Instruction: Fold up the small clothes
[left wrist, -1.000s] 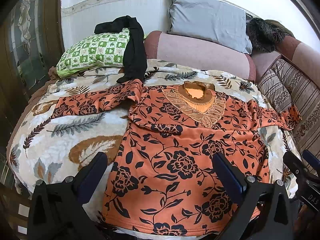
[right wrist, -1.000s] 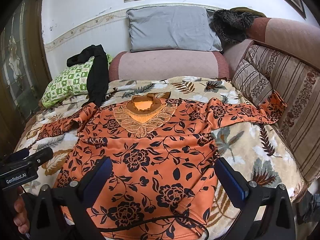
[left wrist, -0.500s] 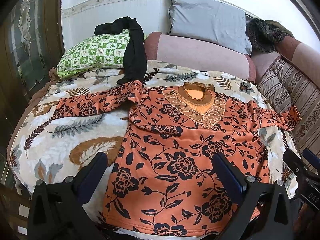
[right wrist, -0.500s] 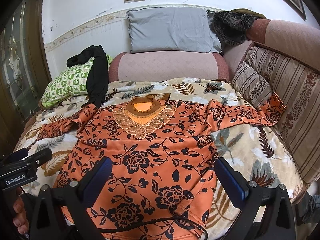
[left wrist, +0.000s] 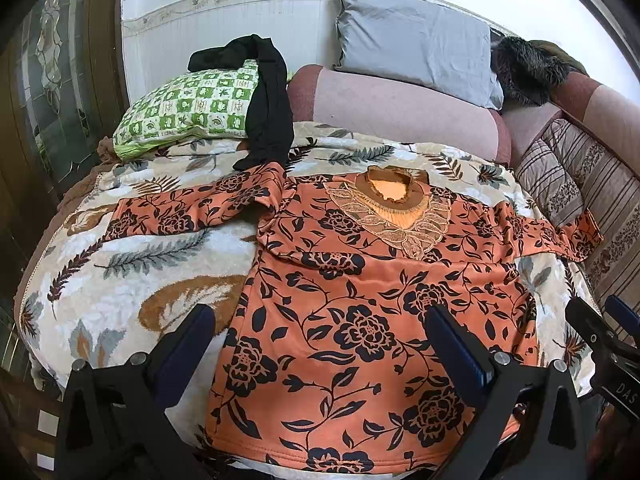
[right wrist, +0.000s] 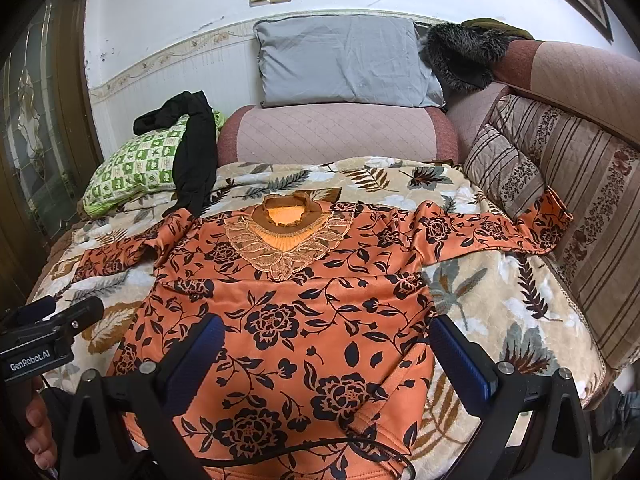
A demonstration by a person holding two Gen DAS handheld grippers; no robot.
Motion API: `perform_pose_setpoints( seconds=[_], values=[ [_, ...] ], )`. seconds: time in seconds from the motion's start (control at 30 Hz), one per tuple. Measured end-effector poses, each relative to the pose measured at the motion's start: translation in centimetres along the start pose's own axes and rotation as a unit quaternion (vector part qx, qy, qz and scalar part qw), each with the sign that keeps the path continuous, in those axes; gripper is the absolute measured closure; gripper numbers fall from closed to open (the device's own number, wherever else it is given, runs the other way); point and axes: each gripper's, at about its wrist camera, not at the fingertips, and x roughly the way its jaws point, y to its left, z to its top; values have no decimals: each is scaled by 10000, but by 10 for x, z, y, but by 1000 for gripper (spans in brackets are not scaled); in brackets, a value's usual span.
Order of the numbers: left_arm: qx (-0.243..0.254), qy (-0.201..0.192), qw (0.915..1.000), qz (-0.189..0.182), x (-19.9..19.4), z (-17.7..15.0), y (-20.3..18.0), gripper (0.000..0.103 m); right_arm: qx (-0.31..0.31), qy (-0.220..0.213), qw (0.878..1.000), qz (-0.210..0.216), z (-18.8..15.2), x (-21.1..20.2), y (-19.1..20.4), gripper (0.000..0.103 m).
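An orange top with black flowers [left wrist: 360, 304] [right wrist: 288, 312] lies spread flat, front up, on a leaf-patterned blanket [left wrist: 132, 280] [right wrist: 500, 312]. Its lace collar points toward the cushions and both sleeves stretch out sideways. The right sleeve's cuff [right wrist: 552, 220] rests against the striped side cushion. My left gripper [left wrist: 320, 320] hovers open above the lower hem, with nothing between its fingers. My right gripper [right wrist: 324, 328] also hangs open above the top's lower half. Each gripper shows at the edge of the other's view.
A green checked pillow [left wrist: 188, 108] with a black garment [left wrist: 268, 112] draped over it lies at the back left. A grey pillow [right wrist: 344, 60] leans on the wall above pink bolsters. Striped cushions [right wrist: 560, 184] line the right side. A hand [right wrist: 36, 428] holds the left tool.
Both views have pulled back and risen slightly, so the top sits a little lower and farther. The garment itself has not moved, and both grippers stay open.
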Motion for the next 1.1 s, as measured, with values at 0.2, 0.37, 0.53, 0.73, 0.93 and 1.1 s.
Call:
perform_pose_setpoints(
  seconds=[0.2,0.37,0.53,0.73,0.93,1.1],
  values=[
    [2,7,10000,-3,0,0,0,0,-6,-7,10000,-5,3,1,-1,0],
    [-151,200,9997,-72,14,-3,8,0,185,191,9993,281,2,12,-8,0],
    [-390,816,9959,-33,55,-14,27,0,1499,601,9821,975,0,58,-83,0],
    [-595,1276,9900,120,98,-26,42,0,4199,346,9021,929,3,138,-277,0],
    [-534,1440,9878,254,131,-25,43,0,5993,51,7968,774,-5,221,-425,19],
    [-486,1535,9867,204,150,-24,43,0,6053,-87,7952,-344,9,246,-472,24]
  ],
)
